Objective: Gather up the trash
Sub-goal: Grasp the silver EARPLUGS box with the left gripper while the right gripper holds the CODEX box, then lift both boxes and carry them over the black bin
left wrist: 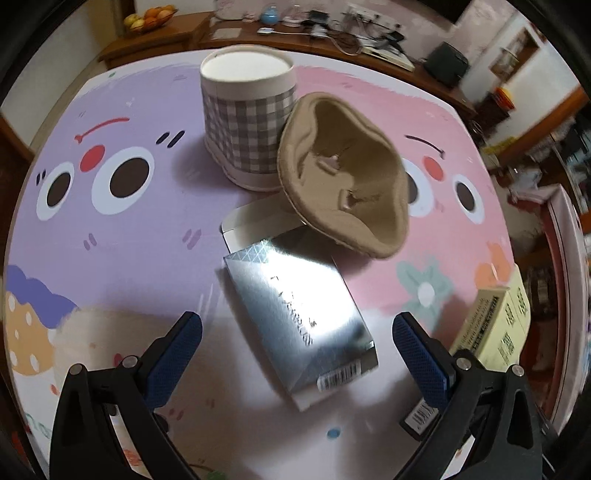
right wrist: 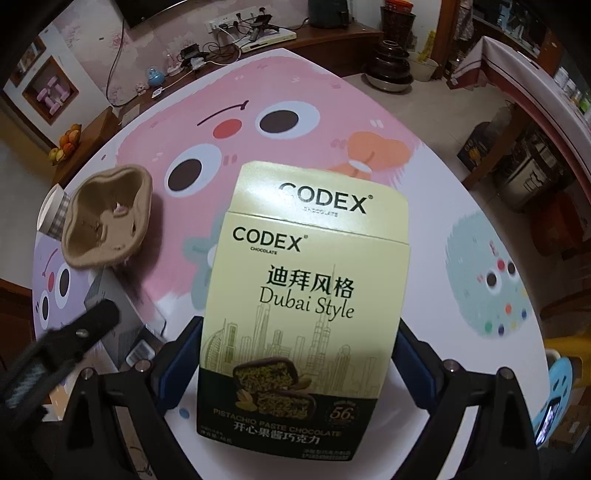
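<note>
A silver foil box point(left wrist: 299, 317) with a barcode and an open white flap lies on the cartoon-print table point(left wrist: 129, 258). My left gripper point(left wrist: 297, 321) hovers open just above it, one blue finger on each side. Beyond the box, a crumpled brown pulp tray point(left wrist: 343, 173) leans against a grey checked paper tub point(left wrist: 247, 110). My right gripper point(right wrist: 295, 325) is shut on a pale yellow CODEX chocolate box point(right wrist: 306, 295), held above the table. The same box point(left wrist: 495, 325) shows at the right edge of the left wrist view.
A wooden sideboard point(left wrist: 155, 40) behind the table carries a fruit bowl point(left wrist: 149, 18), cables and small devices. A small black barcoded item point(left wrist: 421, 421) lies by my left gripper's right finger. Furniture and dark pots point(right wrist: 391, 70) stand past the table's far right edge.
</note>
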Demonstrator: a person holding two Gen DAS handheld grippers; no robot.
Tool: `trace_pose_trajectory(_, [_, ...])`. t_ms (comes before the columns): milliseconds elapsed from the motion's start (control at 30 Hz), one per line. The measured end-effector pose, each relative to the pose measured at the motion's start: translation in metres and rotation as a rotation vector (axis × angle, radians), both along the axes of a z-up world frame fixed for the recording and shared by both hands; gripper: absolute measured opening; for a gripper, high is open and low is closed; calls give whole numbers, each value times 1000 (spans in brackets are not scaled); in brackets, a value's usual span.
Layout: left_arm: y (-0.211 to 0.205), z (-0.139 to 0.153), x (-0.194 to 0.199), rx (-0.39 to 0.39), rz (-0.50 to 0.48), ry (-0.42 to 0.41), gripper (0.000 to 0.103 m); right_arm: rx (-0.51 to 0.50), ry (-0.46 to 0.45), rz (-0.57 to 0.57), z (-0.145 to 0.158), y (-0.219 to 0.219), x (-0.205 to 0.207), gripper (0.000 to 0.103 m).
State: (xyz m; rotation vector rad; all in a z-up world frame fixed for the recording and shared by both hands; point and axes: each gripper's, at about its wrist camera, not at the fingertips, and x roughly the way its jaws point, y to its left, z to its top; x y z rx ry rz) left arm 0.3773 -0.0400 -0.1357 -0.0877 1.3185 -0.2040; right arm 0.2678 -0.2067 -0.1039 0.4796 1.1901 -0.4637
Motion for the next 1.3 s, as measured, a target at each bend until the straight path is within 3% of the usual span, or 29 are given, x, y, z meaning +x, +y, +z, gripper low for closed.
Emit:
trace_pose_trajectory(167, [-9,-12,6,42,45,-3,99,3,2,32,-4,-11,17,95])
trace_pose_trajectory(333, [-14,-18,6,61,33,-8,78,-5,5,68,-6,-11,22,95])
trace_pose_trajectory(400, [-14,-17,5,74,20,-21,64,-5,6,77,-6,-7,20,95])
trace_pose_trajectory(700, [5,-12,-18,41,-36,-20,63,10,0,91,1,12,0,95])
trace_pose_trajectory(833, [16,-4,-40,34,-109,-16,63,32,-12,64,6,23,-20,95])
trace_pose_trajectory(1067, [26,18,-90,78,-322,-70,63,109,-59,-30,16,38,-63,95])
trace_pose_trajectory(1300, [40,41,-133,64,-364,-91,63,161,-102,-59,31,52,-110,95])
